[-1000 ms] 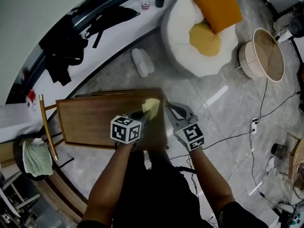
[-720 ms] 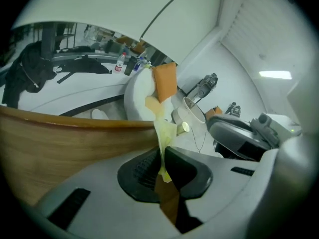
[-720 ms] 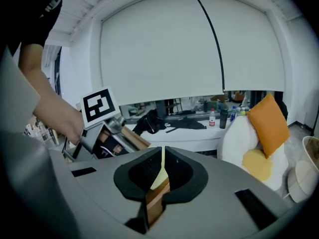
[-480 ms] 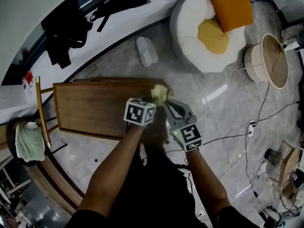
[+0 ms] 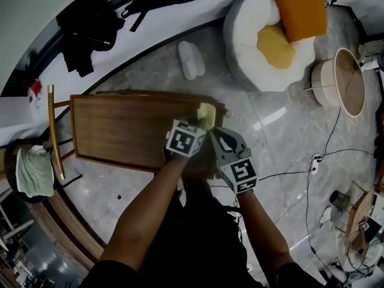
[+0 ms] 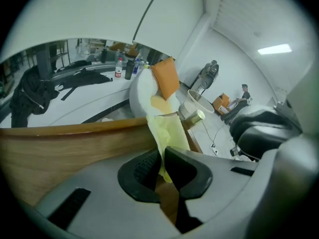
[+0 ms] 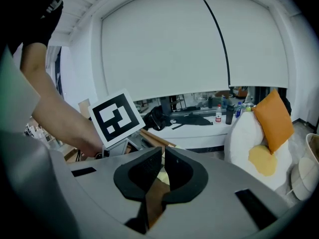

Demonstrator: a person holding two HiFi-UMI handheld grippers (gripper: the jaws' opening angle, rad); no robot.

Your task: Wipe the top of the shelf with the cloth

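The wooden shelf top (image 5: 120, 131) lies below me in the head view. A pale yellow cloth (image 5: 207, 114) rests near its far right corner. My left gripper (image 5: 200, 123) is shut on that cloth, which stands up between its fingers (image 6: 167, 131) over the wood (image 6: 70, 146) in the left gripper view. My right gripper (image 5: 216, 135) hovers just right of the left one, at the shelf's right end, jaws shut with nothing between them (image 7: 162, 159). The left gripper's marker cube (image 7: 117, 116) shows to the left in the right gripper view.
A white beanbag (image 5: 264, 59) with orange cushions sits beyond the shelf, with a round basket (image 5: 339, 80) to its right. White slippers (image 5: 191, 60) lie on the floor. Black clothes (image 5: 90, 29) drape a white ledge. Cables (image 5: 312, 167) run at right. A green towel (image 5: 35, 173) hangs at left.
My left gripper has pushed the cloth a little further toward the shelf's right end. The right gripper stays close beside it.
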